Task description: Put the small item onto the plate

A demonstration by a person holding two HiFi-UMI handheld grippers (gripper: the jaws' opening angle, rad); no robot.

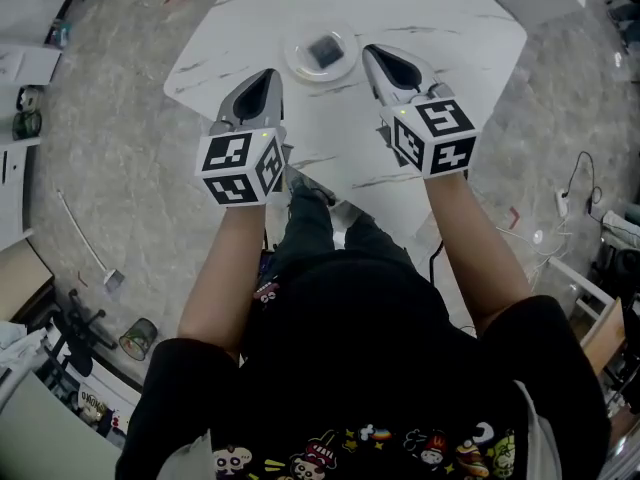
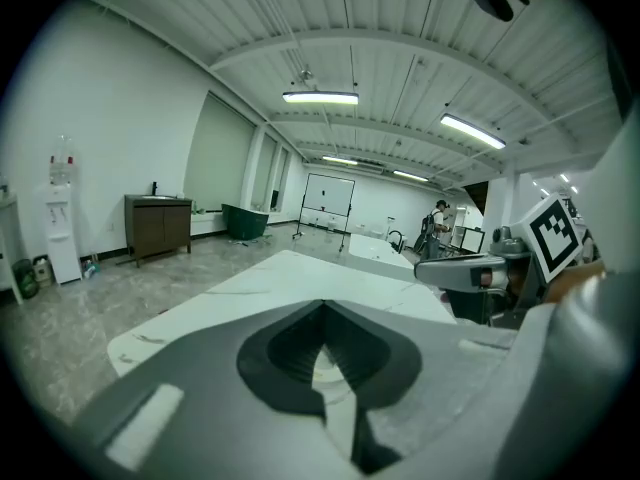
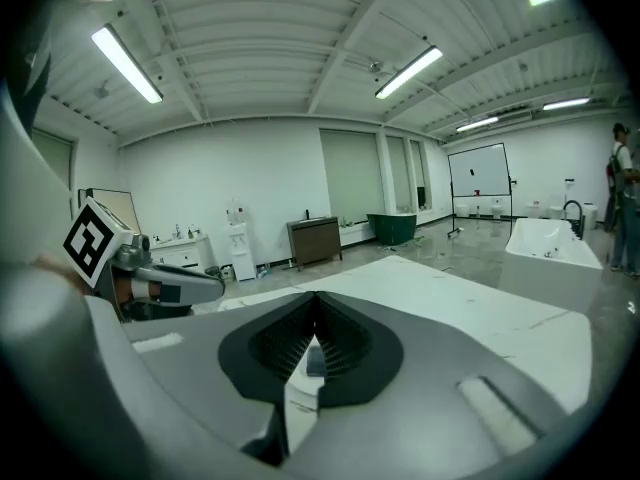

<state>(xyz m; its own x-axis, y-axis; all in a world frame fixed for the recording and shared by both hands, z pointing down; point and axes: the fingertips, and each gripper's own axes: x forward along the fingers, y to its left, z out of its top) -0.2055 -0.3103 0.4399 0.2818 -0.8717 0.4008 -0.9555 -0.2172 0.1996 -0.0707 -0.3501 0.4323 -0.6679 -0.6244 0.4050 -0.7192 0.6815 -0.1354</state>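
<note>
A white plate (image 1: 298,67) sits at the middle of the white table (image 1: 440,18), and a small dark square item (image 1: 326,49) lies on it. My left gripper (image 1: 268,74) hovers just left of the plate, shut and empty. Just right of the plate my right gripper (image 1: 372,54) is also shut with nothing in it. In the right gripper view the closed jaws (image 3: 316,298) leave a slit through which the dark item (image 3: 315,359) shows. The left gripper view looks past its closed jaws (image 2: 322,306) over the table (image 2: 290,273), with the right gripper (image 2: 470,271) at the side.
The table's near edge (image 1: 330,193) is at the person's knees. Shelves and clutter (image 1: 25,98) stand on the floor at the left, a can (image 1: 138,338) lower left, cables (image 1: 580,183) at the right. A cabinet (image 2: 157,225) and a distant person (image 2: 438,230) are far off.
</note>
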